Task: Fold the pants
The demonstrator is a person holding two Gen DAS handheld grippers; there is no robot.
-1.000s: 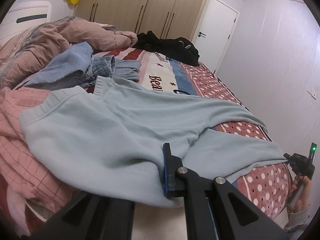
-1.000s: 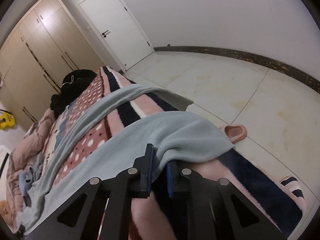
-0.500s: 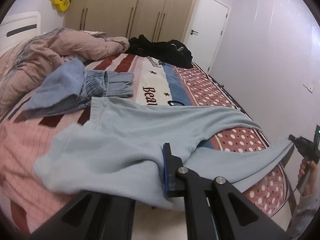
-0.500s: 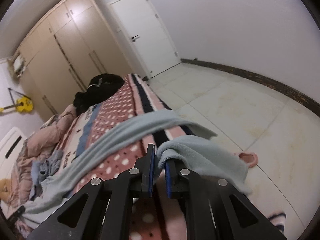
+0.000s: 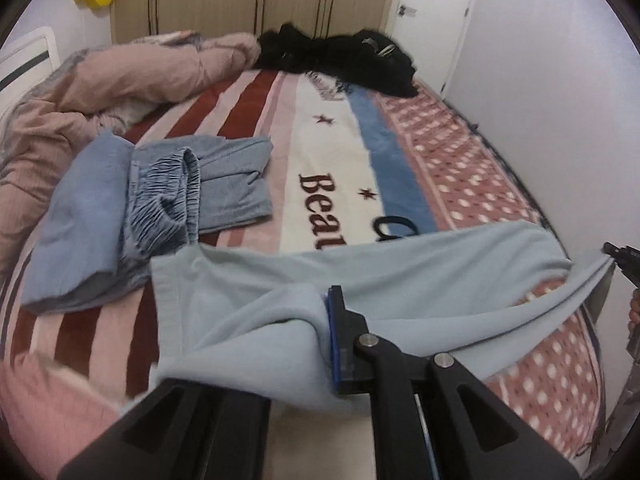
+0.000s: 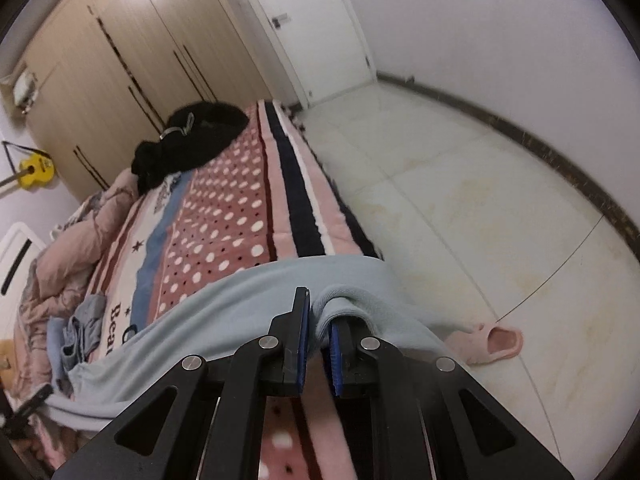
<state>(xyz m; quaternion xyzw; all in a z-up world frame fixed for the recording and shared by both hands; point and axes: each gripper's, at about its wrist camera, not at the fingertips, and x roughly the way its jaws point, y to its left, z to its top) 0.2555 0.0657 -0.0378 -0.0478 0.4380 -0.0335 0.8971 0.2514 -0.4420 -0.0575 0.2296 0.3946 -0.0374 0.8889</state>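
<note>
Pale blue pants (image 5: 400, 280) hang stretched between my two grippers above the near edge of the bed. My left gripper (image 5: 324, 332) is shut on the waist end; cloth covers its left finger. My right gripper (image 6: 318, 320) is shut on the leg cuffs (image 6: 352, 300), and it shows at the right edge of the left wrist view (image 5: 624, 258). In the right wrist view the pants (image 6: 224, 320) run leftward across the bed towards the left gripper (image 6: 32, 400).
The bed has a striped and dotted blanket (image 5: 452, 160). Folded blue clothes (image 5: 160, 196) lie left of the pants. A pink duvet (image 5: 120, 76) and black clothes (image 5: 340, 56) lie at the far end. A pink slipper (image 6: 488, 340) lies on the tiled floor. Wardrobes (image 6: 120, 60) stand behind.
Both grippers have lifted and pulled the pants taut and towards the bed's near edge. The pants now lie off the pink checked cloth and clear of the folded blue clothes.
</note>
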